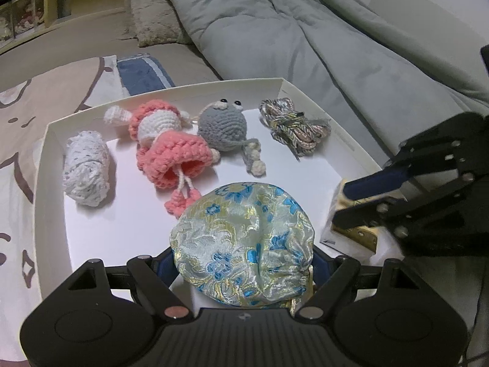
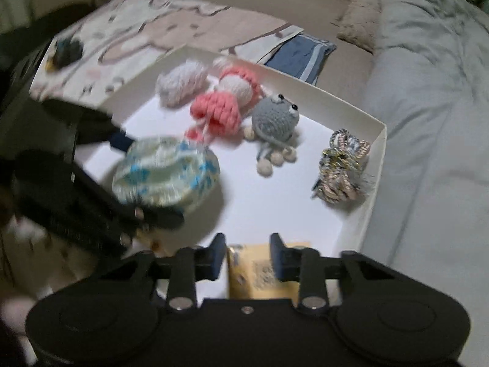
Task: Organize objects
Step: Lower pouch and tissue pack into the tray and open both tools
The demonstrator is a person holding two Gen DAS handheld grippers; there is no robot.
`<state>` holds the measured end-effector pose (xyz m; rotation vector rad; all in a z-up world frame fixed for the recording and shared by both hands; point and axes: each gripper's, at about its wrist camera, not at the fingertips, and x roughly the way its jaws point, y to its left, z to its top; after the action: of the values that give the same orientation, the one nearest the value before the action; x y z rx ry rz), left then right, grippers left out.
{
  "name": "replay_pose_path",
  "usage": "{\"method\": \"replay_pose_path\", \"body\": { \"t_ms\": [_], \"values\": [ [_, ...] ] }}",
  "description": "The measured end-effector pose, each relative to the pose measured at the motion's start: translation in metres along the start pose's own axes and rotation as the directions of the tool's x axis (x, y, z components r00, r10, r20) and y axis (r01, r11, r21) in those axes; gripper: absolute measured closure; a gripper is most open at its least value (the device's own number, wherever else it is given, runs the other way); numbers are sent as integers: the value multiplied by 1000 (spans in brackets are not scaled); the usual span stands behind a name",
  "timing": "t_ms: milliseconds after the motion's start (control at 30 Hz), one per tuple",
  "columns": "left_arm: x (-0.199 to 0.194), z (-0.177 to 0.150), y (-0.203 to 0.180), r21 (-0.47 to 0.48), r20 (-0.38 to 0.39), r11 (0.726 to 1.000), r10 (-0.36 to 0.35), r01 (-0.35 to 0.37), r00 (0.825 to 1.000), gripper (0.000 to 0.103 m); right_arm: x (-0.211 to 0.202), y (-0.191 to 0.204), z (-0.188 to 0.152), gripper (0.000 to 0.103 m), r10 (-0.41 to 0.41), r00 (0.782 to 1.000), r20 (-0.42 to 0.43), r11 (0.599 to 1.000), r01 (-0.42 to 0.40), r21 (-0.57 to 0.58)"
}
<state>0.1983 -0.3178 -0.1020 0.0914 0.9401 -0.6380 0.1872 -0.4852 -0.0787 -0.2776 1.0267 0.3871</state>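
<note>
On top of the bed sits a shallow white box (image 1: 55, 140) with everything lined up inside it. Along the far side, going left to right in the left wrist view: a white crocheted roll (image 1: 85, 171), a pink and white crocheted doll (image 1: 171, 150), a grey crocheted octopus (image 1: 223, 128) and a bundle of twisted cord (image 1: 293, 125) — none of them touching the grippers. Closer in, the left gripper (image 1: 244, 263) is clamped around a silky floral pouch (image 1: 244, 238), which rests on the box floor near the front edge. At the box's right front corner, the right gripper (image 2: 247, 260) has a small yellow packet (image 2: 259, 272) between its fingers — pads pinching its sides. A grey duvet (image 1: 305, 30) is bunched up behind.
</note>
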Motion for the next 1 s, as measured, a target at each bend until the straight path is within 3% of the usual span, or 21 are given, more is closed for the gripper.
{"method": "replay_pose_path", "body": {
  "t_ms": [133, 200, 367, 567, 833, 1000],
  "values": [
    [-3, 2, 6, -15, 3, 1000, 16, -16, 1000, 21, 15, -1, 5, 94, -32, 999, 7, 996, 31, 84],
    [-4, 2, 8, -20, 3, 1000, 22, -22, 1000, 21, 21, -3, 5, 97, -30, 1000, -5, 992, 30, 124],
    [-5, 4, 5, -4, 6, 1000, 26, -26, 1000, 21, 17, 2, -3, 98, -3, 998, -66, 992, 11, 128],
    [1, 5, -13, 26, 1, 1000, 5, -5, 1000, 21, 1, -2, -22, 98, -31, 992, -126, 993, 45, 109],
    [17, 9, -37, 42, -23, 999, 19, -18, 1000, 21, -35, -17, -36, 98, -17, 1000, -26, 982, 21, 188],
    [18, 18, -54, 58, -7, 998, -21, 21, 1000, 21, -55, -26, -41, 98, -38, 999, 35, 967, 28, 253]
  ]
}}
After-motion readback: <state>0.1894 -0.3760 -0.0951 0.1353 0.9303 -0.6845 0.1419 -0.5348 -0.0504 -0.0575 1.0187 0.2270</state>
